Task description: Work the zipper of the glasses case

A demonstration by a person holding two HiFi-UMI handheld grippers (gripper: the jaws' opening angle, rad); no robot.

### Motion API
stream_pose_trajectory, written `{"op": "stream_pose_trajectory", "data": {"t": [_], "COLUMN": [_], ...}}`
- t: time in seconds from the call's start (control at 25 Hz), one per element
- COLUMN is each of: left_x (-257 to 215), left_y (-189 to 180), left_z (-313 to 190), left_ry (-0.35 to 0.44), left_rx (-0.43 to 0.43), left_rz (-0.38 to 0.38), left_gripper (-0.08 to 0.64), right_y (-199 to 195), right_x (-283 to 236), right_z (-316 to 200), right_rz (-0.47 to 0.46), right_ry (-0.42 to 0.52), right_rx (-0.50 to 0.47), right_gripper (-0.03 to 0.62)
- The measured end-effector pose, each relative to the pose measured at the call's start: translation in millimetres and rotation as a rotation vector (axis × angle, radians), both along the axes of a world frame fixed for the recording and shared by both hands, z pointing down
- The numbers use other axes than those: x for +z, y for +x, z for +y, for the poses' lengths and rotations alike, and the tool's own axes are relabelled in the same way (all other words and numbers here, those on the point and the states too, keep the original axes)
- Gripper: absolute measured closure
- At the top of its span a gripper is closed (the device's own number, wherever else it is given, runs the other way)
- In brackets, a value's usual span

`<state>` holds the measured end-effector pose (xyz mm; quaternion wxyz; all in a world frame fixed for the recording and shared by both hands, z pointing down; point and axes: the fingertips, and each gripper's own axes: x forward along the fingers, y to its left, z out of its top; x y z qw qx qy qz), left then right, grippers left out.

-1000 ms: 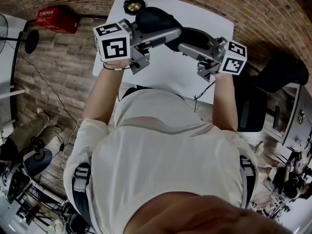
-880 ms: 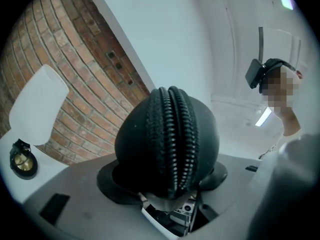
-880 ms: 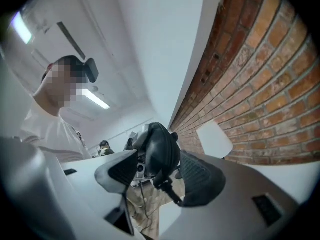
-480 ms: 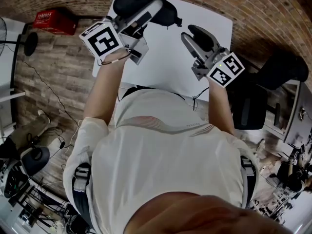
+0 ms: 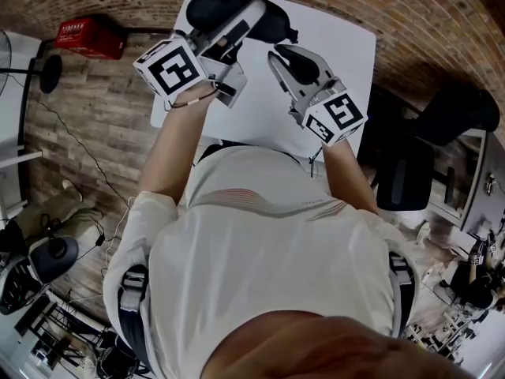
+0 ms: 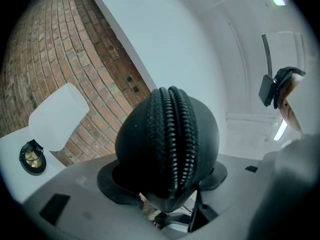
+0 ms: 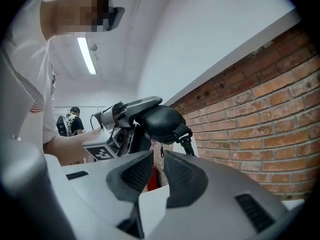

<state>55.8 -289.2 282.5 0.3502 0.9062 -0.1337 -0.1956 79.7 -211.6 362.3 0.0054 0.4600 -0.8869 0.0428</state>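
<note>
A black oval glasses case [image 5: 211, 5] with a closed zipper running along its edge [image 6: 172, 134] is held off the white table [image 5: 268, 109]. My left gripper [image 5: 248, 14] is shut on it, jaws wide around its body [image 6: 167, 176]. A short black strap [image 7: 186, 143] and a small zipper pull [image 7: 159, 150] hang from the case's end. My right gripper [image 5: 280, 56] sits just right of the case, pointing at that end. Its jaws [image 7: 159, 160] are closing to a narrow gap with nothing between them, a little short of the pull.
A small dark round object [image 6: 31, 157] lies on the table's far corner by a white chair back [image 6: 57, 116]. A red box [image 5: 85, 31] sits on the floor to the left, a black chair [image 5: 402, 172] to the right. A person with a backpack [image 7: 70, 123] stands far off.
The left gripper has swung the case up and away across the table. The right gripper has moved left toward the case's end, and its jaws have narrowed.
</note>
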Motion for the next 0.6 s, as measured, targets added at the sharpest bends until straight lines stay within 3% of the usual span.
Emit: {"op": "stream_pose_trajectory", "data": {"t": [0.12,0.16,0.6], "left_x": [1.2,0.8,5.3], "left_y": [-4.3,-5.0,-8.9], "left_z": [-0.3,-0.4,-0.8], "left_ry": [-0.001,-0.001,-0.001], "left_rx": [0.001,0.001,-0.012], "left_rz": [-0.004,-0.003,-0.015], "left_gripper": [0.291,0.291,0.298], "right_y": [-6.5,-5.7,2.1], "right_x": [-0.7,-1.7,1.0], "right_z": [-6.1,-7.4,-10.1], "right_rz": [0.005,0.002,0.117], "right_ry": [0.001,0.004,0.016], "right_rx": [0.025,0.039,0.108], "right_gripper": [0.5,0.538,0.541]}}
